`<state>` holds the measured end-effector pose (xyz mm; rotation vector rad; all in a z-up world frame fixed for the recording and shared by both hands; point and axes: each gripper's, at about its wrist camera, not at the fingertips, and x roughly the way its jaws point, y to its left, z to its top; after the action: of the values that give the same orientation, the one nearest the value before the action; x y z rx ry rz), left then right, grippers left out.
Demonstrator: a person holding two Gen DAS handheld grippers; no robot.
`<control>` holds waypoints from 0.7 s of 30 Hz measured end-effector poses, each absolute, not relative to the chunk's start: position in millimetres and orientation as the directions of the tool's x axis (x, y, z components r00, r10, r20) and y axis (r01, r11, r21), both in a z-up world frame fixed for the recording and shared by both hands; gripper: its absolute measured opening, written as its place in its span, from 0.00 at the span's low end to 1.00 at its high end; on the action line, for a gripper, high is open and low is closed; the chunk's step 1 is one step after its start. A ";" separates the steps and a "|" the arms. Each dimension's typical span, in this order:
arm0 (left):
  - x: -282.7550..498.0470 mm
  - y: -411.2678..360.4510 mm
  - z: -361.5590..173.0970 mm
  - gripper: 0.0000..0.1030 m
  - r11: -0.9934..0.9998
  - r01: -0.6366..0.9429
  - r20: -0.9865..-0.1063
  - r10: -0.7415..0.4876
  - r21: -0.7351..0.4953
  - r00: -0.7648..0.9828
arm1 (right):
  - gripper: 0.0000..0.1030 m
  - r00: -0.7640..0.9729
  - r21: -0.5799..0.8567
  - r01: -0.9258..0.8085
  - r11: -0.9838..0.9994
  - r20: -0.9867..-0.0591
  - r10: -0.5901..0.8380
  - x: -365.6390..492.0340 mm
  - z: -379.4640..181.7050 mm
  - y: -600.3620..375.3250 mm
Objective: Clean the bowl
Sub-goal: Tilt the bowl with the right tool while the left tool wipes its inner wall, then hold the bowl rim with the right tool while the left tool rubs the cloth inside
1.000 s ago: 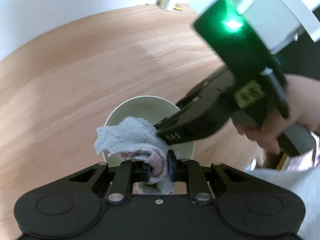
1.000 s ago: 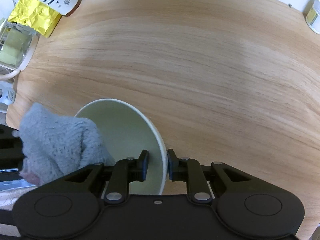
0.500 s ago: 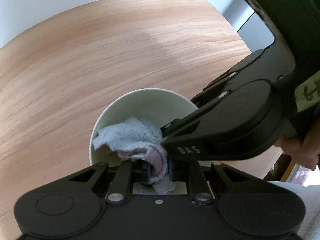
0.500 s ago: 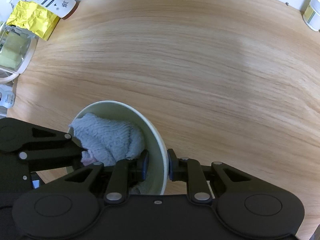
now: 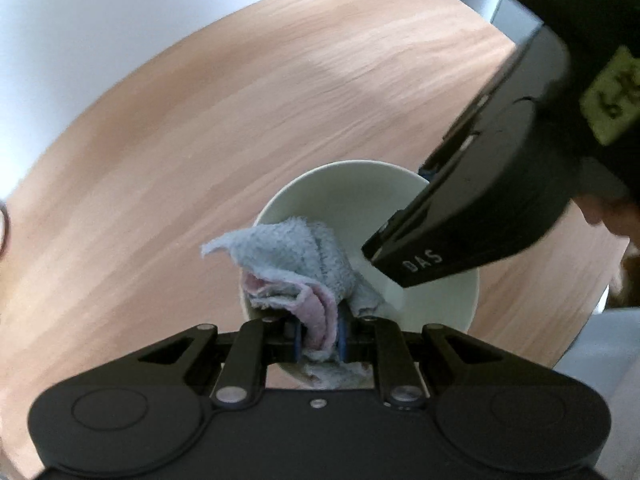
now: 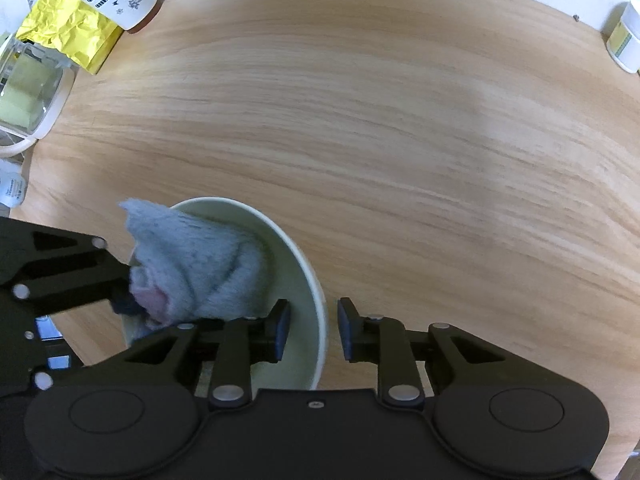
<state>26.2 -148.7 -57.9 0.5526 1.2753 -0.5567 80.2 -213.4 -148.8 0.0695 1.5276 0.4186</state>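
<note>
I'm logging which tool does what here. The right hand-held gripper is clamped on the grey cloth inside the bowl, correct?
Not quite: it is the left hand-held gripper that is clamped on the grey cloth inside the bowl, as the left wrist view shows. The right hand-held gripper straddles the bowl's rim, its jaws opening.

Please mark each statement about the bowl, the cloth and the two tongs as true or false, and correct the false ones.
1. The left tongs are shut on the cloth. True.
2. The cloth lies flat on the table, away from the bowl. False: it hangs into the bowl.
3. The right tongs straddle the bowl's rim. True; they are opening, with gaps beside the wall.
4. The bowl is dark red. False: it is pale green.
5. A yellow crumpled packet lies at the table's far left. True.
</note>
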 end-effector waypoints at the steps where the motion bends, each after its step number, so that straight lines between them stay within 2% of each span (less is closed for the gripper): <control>1: 25.2 -148.8 -53.4 0.14 0.734 0.674 -0.975 -0.072 0.090 0.209 | 0.27 -0.009 0.293 -0.232 0.928 -0.954 0.299 79.2 -148.1 -211.2; 8: 23.5 -141.3 -31.7 0.14 0.736 0.671 -0.973 -0.080 0.087 0.215 | 0.27 -0.002 0.260 -0.264 0.929 -0.963 0.269 78.2 -146.5 -201.7; 13: 33.6 -139.5 -44.5 0.14 0.767 0.640 -0.978 -0.111 0.028 0.175 | 0.27 -0.002 0.257 -0.263 0.930 -0.964 0.265 78.9 -146.2 -200.2; 17: 36.9 -149.4 -64.0 0.14 0.731 0.681 -0.980 -0.102 0.041 0.168 | 0.27 -0.003 0.266 -0.254 0.930 -0.962 0.274 80.0 -147.3 -201.6; 21: 42.6 -152.5 -78.3 0.14 0.723 0.691 -0.983 -0.114 0.019 0.146 | 0.35 0.013 0.263 -0.260 0.929 -0.961 0.275 78.0 -149.3 -203.0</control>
<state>42.6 -152.5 -78.3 0.5413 1.3060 -0.6212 78.0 -203.0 -149.3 0.0123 1.5012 0.4173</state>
